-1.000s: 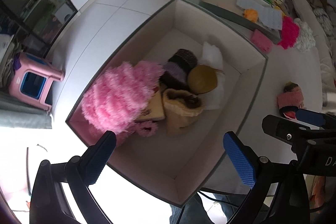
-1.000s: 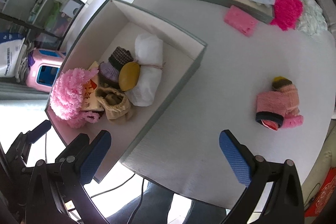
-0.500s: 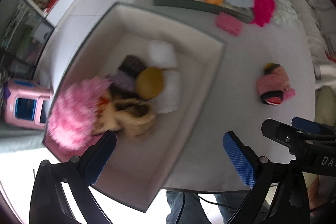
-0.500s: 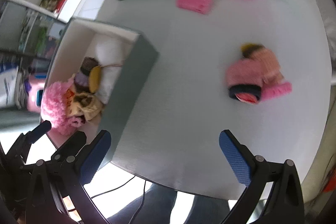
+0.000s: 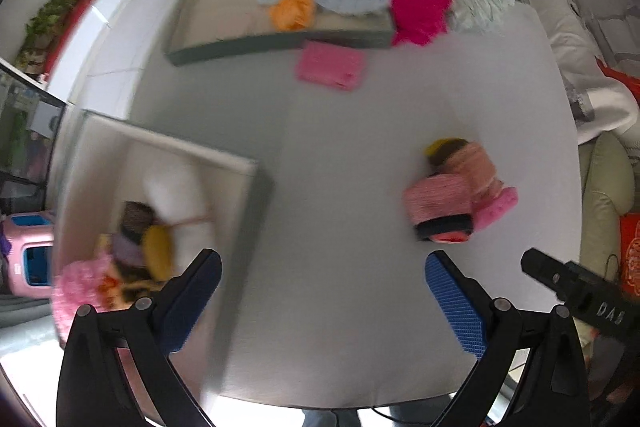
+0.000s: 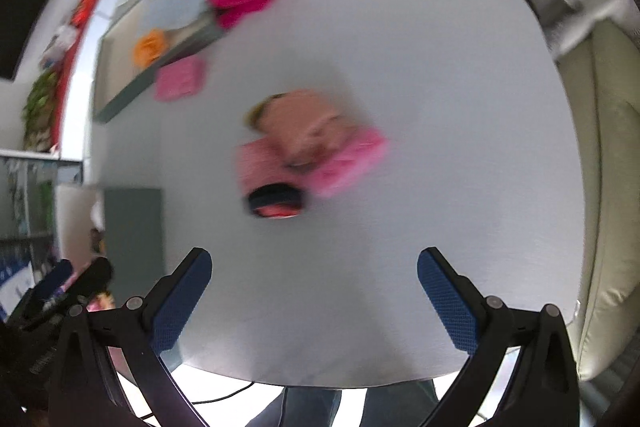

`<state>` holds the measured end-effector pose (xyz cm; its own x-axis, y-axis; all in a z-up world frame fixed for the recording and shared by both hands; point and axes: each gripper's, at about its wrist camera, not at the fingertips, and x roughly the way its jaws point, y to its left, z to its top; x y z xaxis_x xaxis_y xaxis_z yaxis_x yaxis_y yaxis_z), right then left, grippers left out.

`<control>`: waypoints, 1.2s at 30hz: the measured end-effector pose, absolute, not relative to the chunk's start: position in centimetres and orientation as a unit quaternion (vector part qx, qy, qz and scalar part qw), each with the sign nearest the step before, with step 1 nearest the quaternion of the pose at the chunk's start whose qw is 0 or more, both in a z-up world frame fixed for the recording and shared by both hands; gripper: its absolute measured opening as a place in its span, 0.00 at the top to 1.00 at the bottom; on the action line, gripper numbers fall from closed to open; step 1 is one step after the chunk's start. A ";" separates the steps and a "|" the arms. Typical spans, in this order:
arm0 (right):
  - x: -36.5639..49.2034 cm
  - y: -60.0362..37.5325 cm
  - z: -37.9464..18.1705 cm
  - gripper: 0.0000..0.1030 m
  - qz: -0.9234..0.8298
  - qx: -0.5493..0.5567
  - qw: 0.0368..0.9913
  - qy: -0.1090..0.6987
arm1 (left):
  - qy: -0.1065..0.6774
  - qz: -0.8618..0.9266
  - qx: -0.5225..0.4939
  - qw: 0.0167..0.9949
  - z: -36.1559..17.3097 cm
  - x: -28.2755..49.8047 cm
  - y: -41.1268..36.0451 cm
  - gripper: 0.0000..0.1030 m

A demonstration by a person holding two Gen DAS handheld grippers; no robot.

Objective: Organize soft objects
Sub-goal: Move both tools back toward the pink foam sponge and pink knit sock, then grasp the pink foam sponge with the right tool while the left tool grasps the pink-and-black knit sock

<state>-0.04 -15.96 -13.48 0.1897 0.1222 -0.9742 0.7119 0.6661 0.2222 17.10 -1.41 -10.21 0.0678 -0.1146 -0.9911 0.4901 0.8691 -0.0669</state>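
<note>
- Both grippers hang over the near edge of the pale grey surface (image 5: 340, 187), empty — the left gripper (image 5: 320, 291) and the right gripper (image 6: 314, 287) each with jaws spread wide.
- The bundle of pink knitted soft things with a dark cuff (image 6: 304, 151) lies alone toward the right edge, well apart from the deep white-lined box (image 5: 168, 151) at the left edge, which already holds several soft pieces.
- I'd judge this the reach for the next piece: the right gripper needs to drop over the bundle and close.

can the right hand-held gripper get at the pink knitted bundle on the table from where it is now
Probably yes. The right hand-held gripper is open and empty, pointed at the pink knitted bundle, which lies alone on the bare table. Nothing sits between them, though the frame is blurred.
</note>
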 end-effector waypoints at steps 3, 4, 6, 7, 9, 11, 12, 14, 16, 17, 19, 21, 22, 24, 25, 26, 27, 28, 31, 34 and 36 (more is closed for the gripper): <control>-1.2 -17.9 -14.5 0.00 -0.235 0.357 0.674 0.603 | 0.668 -0.216 0.136 0.699 -12.0 16.6 -3.7 0.00; -1.7 -18.6 -15.0 0.00 -0.242 0.364 0.667 0.604 | 0.674 -0.219 0.131 0.693 -12.8 16.3 -4.7 0.00; -2.6 -19.8 -15.7 0.00 -0.250 0.380 0.656 0.603 | 0.678 -0.224 0.127 0.689 -13.6 15.7 -6.2 0.00; -3.2 -20.4 -16.0 0.00 -0.254 0.385 0.650 0.603 | 0.679 -0.228 0.123 0.687 -13.9 15.5 -6.9 0.00; -4.3 -21.4 -16.7 0.00 -0.262 0.390 0.642 0.606 | 0.679 -0.233 0.119 0.686 -14.6 15.3 -8.2 0.00; -5.3 -22.3 -17.3 0.00 -0.266 0.395 0.634 0.609 | 0.680 -0.226 0.119 0.687 -15.9 15.4 -9.6 0.00; -5.7 -22.6 -17.5 0.00 -0.269 0.397 0.630 0.610 | 0.683 -0.219 0.118 0.686 -16.6 15.6 -10.0 0.00; -6.4 -23.3 -18.0 0.00 -0.275 0.401 0.623 0.613 | 0.696 -0.205 0.110 0.679 -18.1 16.0 -10.2 0.00; -7.0 -23.7 -18.4 0.00 -0.277 0.403 0.618 0.616 | 0.706 -0.189 0.112 0.673 -19.3 16.4 -9.9 0.00; -7.1 -23.9 -18.6 0.00 -0.280 0.405 0.615 0.616 | 0.706 -0.179 0.116 0.675 -19.7 16.6 -9.4 0.00; -7.0 -24.0 -18.9 0.00 -0.272 0.406 0.617 0.617 | 0.706 -0.167 0.120 0.678 -20.0 16.9 -8.3 0.00; -6.1 -23.7 -18.8 0.00 -0.256 0.391 0.633 0.618 | 0.713 -0.153 0.117 0.674 -20.7 17.4 -6.9 0.00; -5.4 -23.4 -18.7 0.00 -0.248 0.376 0.644 0.618 | 0.719 -0.147 0.112 0.670 -21.1 17.6 -6.4 0.00; -3.4 -22.5 -18.5 0.00 -0.224 0.325 0.675 0.624 | 0.720 -0.144 0.110 0.669 -21.3 17.7 -6.1 0.00; -2.6 -22.0 -18.6 0.00 -0.213 0.301 0.686 0.628 | 0.719 -0.146 0.112 0.670 -21.4 17.7 -6.1 0.00; -1.5 -21.3 -18.7 0.00 -0.197 0.268 0.699 0.633 | 0.717 -0.148 0.117 0.671 -21.5 17.6 -6.3 0.00; -0.5 -20.6 -18.9 0.00 -0.182 0.241 0.708 0.638 | 0.715 -0.149 0.121 0.673 -21.6 17.5 -6.5 0.00; 0.1 -20.1 -19.0 0.00 -0.172 0.225 0.714 0.641 | 0.714 -0.149 0.122 0.673 -21.7 17.5 -6.5 0.00; 1.9 -18.5 -19.4 0.00 -0.138 0.180 0.736 0.638 | 0.720 -0.146 0.116 0.669 -22.1 17.4 -6.6 0.00; 3.3 -17.6 -19.8 0.00 -0.119 0.147 0.748 0.637 | 0.728 -0.146 0.105 0.662 -22.8 18.4 -6.4 0.00; 4.0 -17.3 -20.0 0.00 -0.112 0.141 0.753 0.633 | 0.733 -0.148 0.096 0.657 -23.3 18.9 -6.0 0.00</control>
